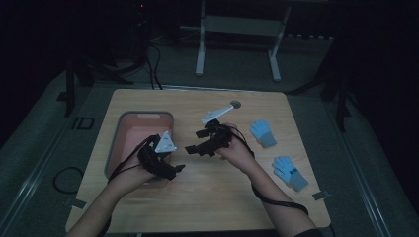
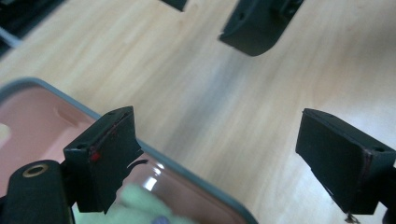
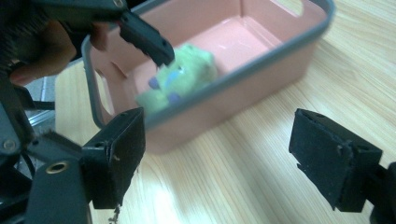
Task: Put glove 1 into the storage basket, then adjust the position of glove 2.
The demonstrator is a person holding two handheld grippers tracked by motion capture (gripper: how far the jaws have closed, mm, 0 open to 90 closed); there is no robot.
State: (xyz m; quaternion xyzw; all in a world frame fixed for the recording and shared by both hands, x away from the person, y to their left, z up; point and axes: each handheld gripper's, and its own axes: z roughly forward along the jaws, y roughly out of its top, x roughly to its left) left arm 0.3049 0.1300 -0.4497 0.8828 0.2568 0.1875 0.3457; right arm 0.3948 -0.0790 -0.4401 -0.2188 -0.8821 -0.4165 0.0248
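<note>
Two blue gloves lie at the right of the worktop, well apart from the bin at the left. A green glove lies inside the bin. Both the left gripper and right gripper hang empty over bare wood beside the bin, fingers wide apart.

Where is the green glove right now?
The green glove lies inside the pink bin, seen in the right gripper view at its near-left end, just under the left gripper. The two blue gloves lie on the table's right side.
</note>
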